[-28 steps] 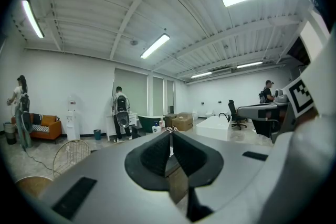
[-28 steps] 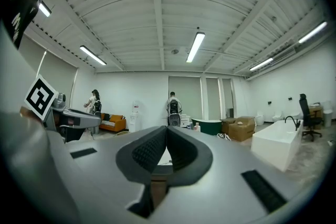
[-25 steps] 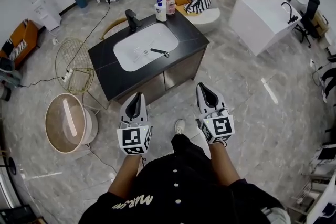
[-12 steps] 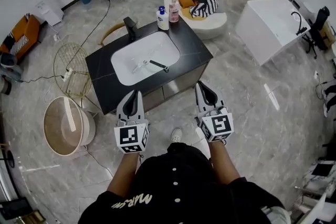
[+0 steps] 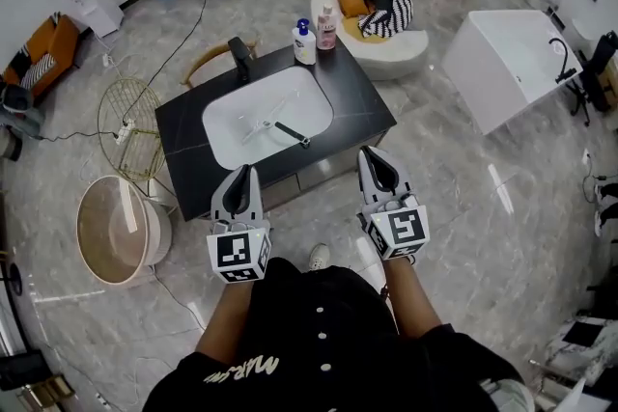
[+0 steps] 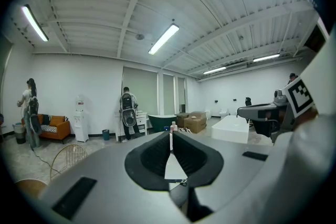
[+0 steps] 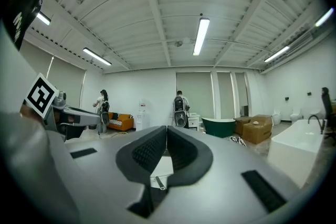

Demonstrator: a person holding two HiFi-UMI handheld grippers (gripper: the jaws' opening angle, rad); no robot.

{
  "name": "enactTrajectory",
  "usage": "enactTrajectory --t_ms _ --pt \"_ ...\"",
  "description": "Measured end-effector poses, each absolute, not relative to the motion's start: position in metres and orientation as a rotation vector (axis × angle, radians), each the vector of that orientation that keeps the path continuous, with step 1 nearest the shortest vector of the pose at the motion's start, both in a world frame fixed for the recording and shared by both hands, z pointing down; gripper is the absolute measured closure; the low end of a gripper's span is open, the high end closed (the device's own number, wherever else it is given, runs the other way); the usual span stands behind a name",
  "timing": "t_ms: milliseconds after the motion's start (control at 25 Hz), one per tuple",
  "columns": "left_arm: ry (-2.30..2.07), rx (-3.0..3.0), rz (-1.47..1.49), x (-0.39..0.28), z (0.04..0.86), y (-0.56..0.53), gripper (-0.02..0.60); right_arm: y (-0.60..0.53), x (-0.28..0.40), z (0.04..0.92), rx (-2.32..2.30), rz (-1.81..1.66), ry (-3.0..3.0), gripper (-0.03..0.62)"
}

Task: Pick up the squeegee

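**Squeegee: in the basin, not yet taken up**

Location: the squeegee [image 5: 292, 134] lies in the white sink [image 5: 230, 142] of the black vanity [image 5: 362, 106], upper centre of the head view.

Handling (judged): light, with a stiff dark handle that may slide on porcelain. Best gripped mid-handle.

Claws: left gripper [image 5: 240, 177] and right gripper [image 5: 379, 163], 2 in all, both closed and empty, below the vanity's near edge.

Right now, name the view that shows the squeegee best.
The head view: the squeegee lies in full sight in the sink. Both gripper views aim across the room; a dark speck low in each may be it, too small to tell.
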State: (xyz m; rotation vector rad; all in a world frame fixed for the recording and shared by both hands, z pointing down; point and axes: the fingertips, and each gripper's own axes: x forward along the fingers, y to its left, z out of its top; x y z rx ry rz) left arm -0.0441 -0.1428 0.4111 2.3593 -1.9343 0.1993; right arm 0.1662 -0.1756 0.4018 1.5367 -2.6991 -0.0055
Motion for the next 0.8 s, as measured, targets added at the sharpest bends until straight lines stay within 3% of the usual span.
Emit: enactTrajectory --t_ms 800 --pt "-1.960 2.359 0.149 -0.096 0.407 -0.253 0.558 -0.291 0.113 0.399 1.507 -0.038 -2.709 0.595"
